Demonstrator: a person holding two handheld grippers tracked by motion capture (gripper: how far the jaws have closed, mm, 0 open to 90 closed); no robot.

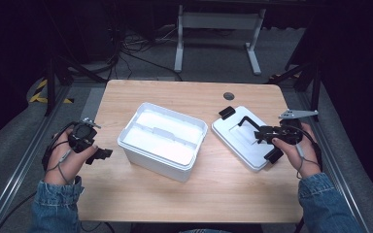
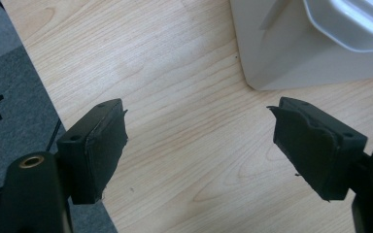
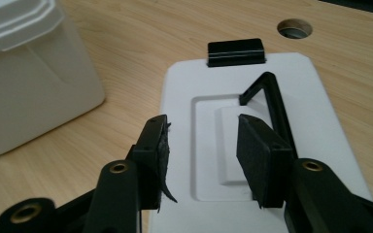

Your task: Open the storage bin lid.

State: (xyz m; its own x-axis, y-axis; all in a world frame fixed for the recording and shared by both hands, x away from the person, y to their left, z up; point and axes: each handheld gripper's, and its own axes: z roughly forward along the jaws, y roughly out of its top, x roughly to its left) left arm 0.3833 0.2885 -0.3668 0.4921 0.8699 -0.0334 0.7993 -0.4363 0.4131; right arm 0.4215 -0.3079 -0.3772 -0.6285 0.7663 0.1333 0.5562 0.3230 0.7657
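Nearest the person, two denim sleeves come in over the front edge of the wooden surface, each hand holding a claw. The left claw sits at the surface's left edge, and its jaws stand wide apart with nothing between them (bare wood grain shows through the gap in the left gripper view). The left claw points toward a corner of the white box, which lies just ahead of it and to the right of its right jaw, not touching either jaw. To the left of its left jaw the surface ends and grey floor shows.

The right claw hovers over the white lid, which lies flat on the surface to the right of the box. In the right gripper view the right claw is open, its jaws parted over the recessed middle of the lid; I cannot tell whether the pads touch the lid. The lid's black handle rises just ahead of the right jaw, and a black latch sits at the lid's far edge, straight ahead of the claw.

Between the two claws stands the open box, empty inside, with a step-like divider. Beyond the lid, a round hole pierces the surface near its far edge. Past the surface stand white frame legs and cables on the floor.
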